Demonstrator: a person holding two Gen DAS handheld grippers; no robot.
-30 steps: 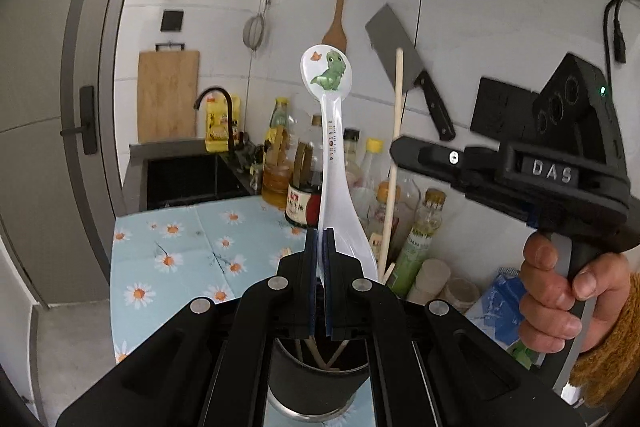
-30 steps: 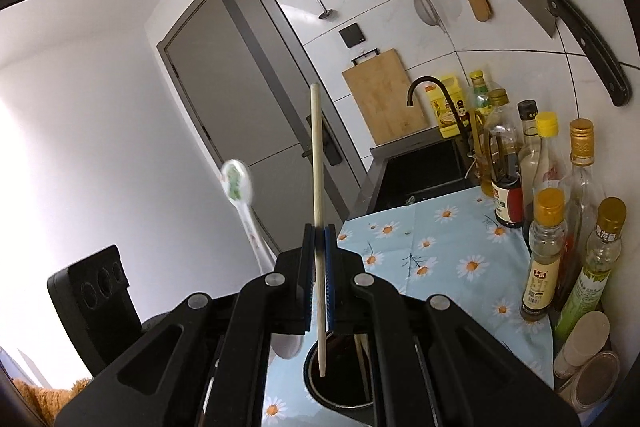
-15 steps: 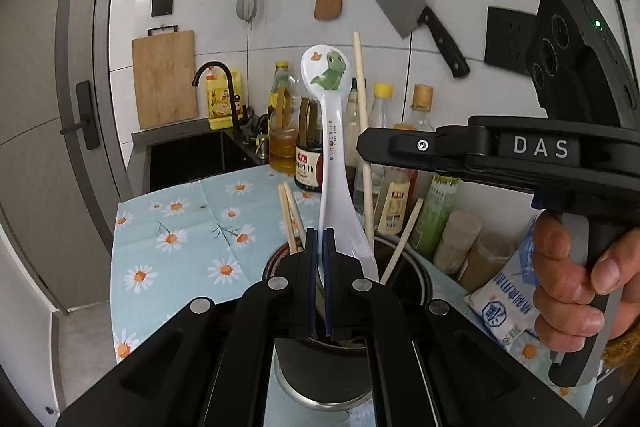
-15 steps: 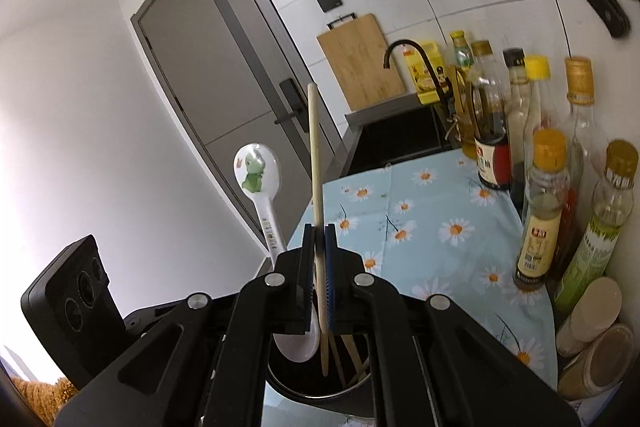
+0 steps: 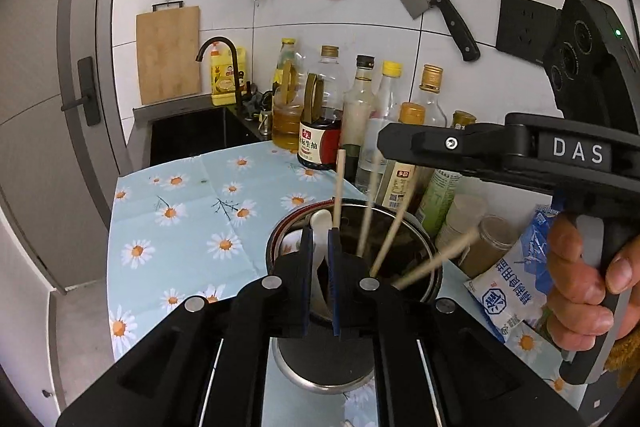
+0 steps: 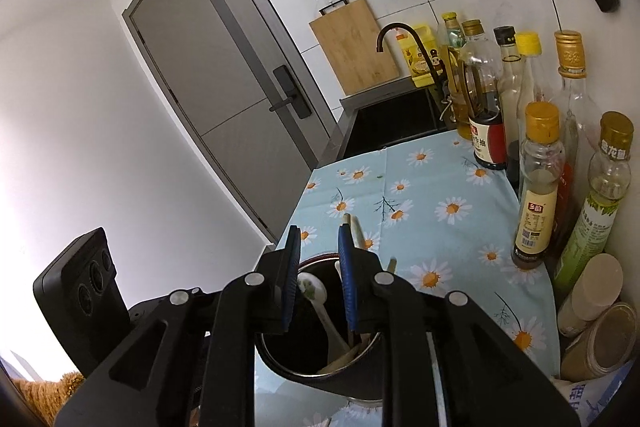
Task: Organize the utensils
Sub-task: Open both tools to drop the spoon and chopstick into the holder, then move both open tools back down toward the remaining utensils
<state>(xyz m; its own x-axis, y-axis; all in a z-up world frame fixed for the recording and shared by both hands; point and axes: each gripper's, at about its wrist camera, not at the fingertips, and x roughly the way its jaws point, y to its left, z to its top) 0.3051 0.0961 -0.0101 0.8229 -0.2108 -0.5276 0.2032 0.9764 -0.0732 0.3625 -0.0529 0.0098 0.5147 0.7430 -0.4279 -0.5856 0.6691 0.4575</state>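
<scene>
Both jaws parted | spoon (image 5: 320,247), chopsticks (image 5: 338,187) in holder (image 5: 416,227)

Both wrist cameras look closely down into the utensil holder (image 5: 420,227).

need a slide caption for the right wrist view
Open right gripper above the utensil holder, where the white spoon and chopsticks stand on the daisy tablecloth.

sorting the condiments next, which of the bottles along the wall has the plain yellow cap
The clear bottle standing between the black-capped one and the tall gold-capped one. Its cap is bright, smooth yellow; the neighbouring caps are black or metallic gold.
</scene>
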